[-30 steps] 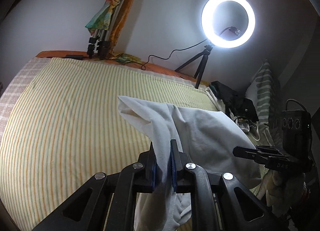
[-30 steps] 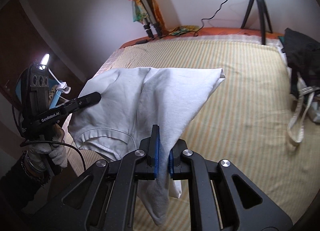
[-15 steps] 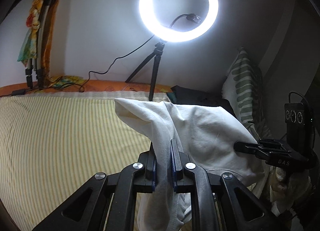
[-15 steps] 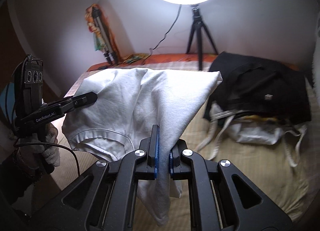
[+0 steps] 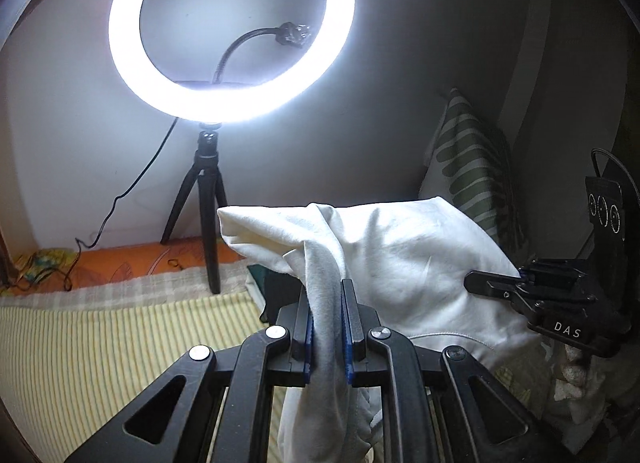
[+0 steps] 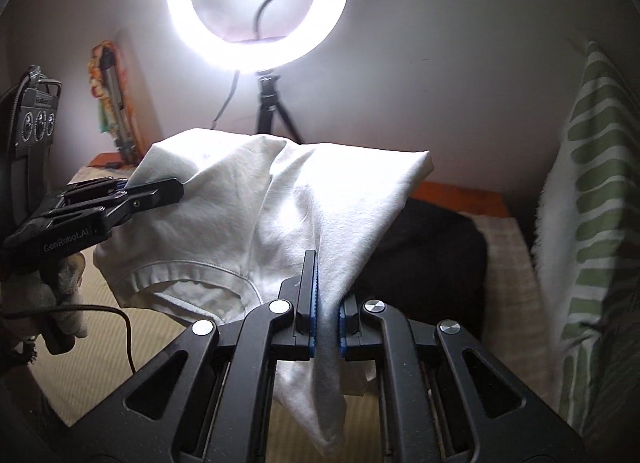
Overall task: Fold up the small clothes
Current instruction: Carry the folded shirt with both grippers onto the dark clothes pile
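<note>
1. Left gripper (image 5: 326, 327): jaws pressed together on a bunched fold of the white garment (image 5: 400, 263), cloth pinched between the blue pads.
2. Right gripper (image 6: 325, 315): likewise clamped on another gathered edge of the same garment; loose cloth trails below the jaws.
3. The garment hangs in the air between the two grippers, clear of the striped bedsheet (image 5: 100, 343). A stitched curved hem shows on its lower side in the right wrist view.
4. Two-point hold probably serves to carry the piece and let it hang so its shape can be sorted before laying it flat.
5. Ring light (image 5: 232, 31) on its tripod stands at the bed's far edge, against the wall. A dark pile of clothes (image 6: 424, 259) lies beneath the garment; a striped pillow (image 6: 592, 223) leans at the right.
6. Judgement: folding proper not yet begun; the garment needs a bare patch of sheet.
</note>
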